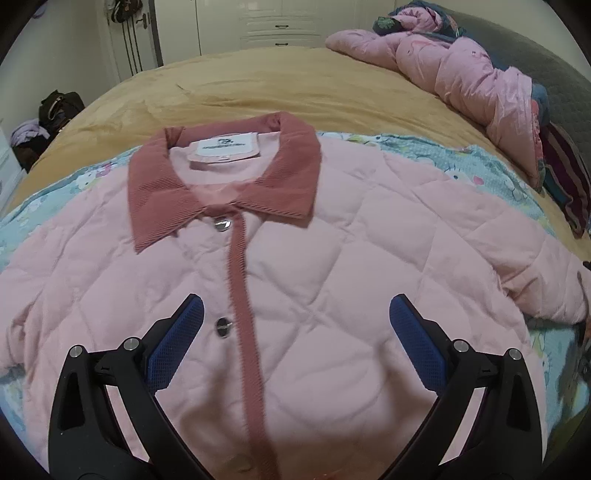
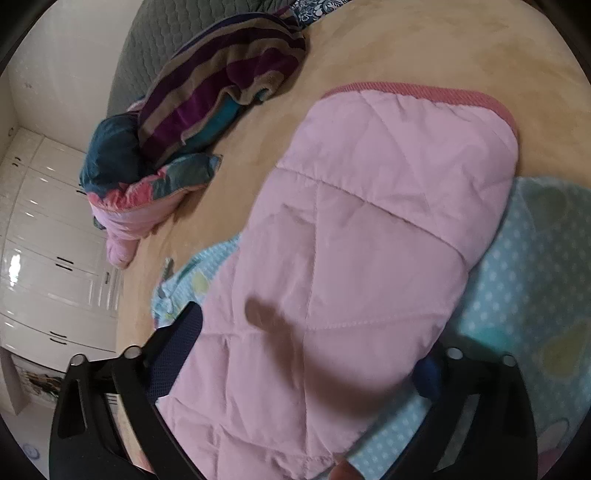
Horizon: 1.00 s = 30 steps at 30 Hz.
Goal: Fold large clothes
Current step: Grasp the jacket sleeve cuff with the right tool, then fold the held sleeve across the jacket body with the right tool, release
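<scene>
Both hand-held grippers tilt downward over the bed. Left hand-held gripper [image 1: 295, 343] hovers above the chest of the pink quilted jacket [image 1: 332, 295], jaws spread wide, blue pads [image 1: 177, 347] clear of the cloth on either side of the button placket [image 1: 243, 302]; nothing held. Jacket lies face up, buttoned, corduroy collar [image 1: 221, 177] toward the far side, on a light blue patterned sheet [image 1: 461, 158] over the tan bedspread [image 1: 277, 85].

Edges and room: far half of the bedspread is bare. At the right edge a pile of pink bedding [image 1: 461, 77] and a striped blanket [image 2: 221, 92] lie well apart from the jacket. White wardrobe [image 1: 277, 22] beyond the bed.

Right hand-held gripper [image 2: 306, 350] is rolled sideways at the jacket's sleeve [image 2: 369, 221], which runs out to its corduroy cuff [image 2: 424, 92] on the bedspread. Sleeve lies between the jaws, partly open; left finger [image 2: 177, 350] sits beside the fabric, the right one mostly hidden behind it. Picture is blurred; whether the pads press the sleeve I cannot tell.
</scene>
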Each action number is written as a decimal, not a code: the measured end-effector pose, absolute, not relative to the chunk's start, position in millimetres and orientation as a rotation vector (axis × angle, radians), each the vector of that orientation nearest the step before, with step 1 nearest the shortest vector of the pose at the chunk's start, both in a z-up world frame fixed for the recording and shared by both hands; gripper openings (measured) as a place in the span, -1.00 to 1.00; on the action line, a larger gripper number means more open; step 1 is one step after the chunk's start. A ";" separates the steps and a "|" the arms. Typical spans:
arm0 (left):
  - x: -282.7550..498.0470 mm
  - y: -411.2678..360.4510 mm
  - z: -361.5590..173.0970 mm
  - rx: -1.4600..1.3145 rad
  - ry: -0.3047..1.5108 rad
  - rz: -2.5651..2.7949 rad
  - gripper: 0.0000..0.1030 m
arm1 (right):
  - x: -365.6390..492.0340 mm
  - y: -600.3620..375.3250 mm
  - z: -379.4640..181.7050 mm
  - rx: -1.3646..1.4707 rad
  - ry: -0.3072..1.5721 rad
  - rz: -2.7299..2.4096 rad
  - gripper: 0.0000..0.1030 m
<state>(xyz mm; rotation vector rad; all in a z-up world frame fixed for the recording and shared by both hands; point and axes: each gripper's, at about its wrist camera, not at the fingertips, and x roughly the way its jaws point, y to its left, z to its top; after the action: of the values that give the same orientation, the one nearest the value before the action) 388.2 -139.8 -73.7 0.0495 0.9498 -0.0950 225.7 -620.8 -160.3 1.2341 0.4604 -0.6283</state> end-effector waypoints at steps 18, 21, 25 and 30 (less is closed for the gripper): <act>362.8 -63.7 -14.0 -0.018 0.894 -0.059 0.83 | 277.1 -517.4 6.7 0.764 0.377 -0.223 -0.63; 357.6 -46.3 -5.3 -0.074 0.886 -0.070 0.83 | 288.6 -486.0 33.3 0.676 0.376 -0.170 -0.63; 349.8 -26.0 7.7 -0.121 0.859 -0.088 0.83 | 303.2 -430.2 69.0 0.507 0.373 -0.108 -0.64; 344.3 2.4 16.7 -0.174 0.846 -0.085 0.83 | 319.2 -346.9 93.1 0.294 0.388 -0.029 -0.64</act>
<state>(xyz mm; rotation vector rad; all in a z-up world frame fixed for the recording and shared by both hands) 344.3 2.4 16.7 -0.1738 0.8462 -0.0850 319.2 -346.9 93.1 0.2936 0.3884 -0.0285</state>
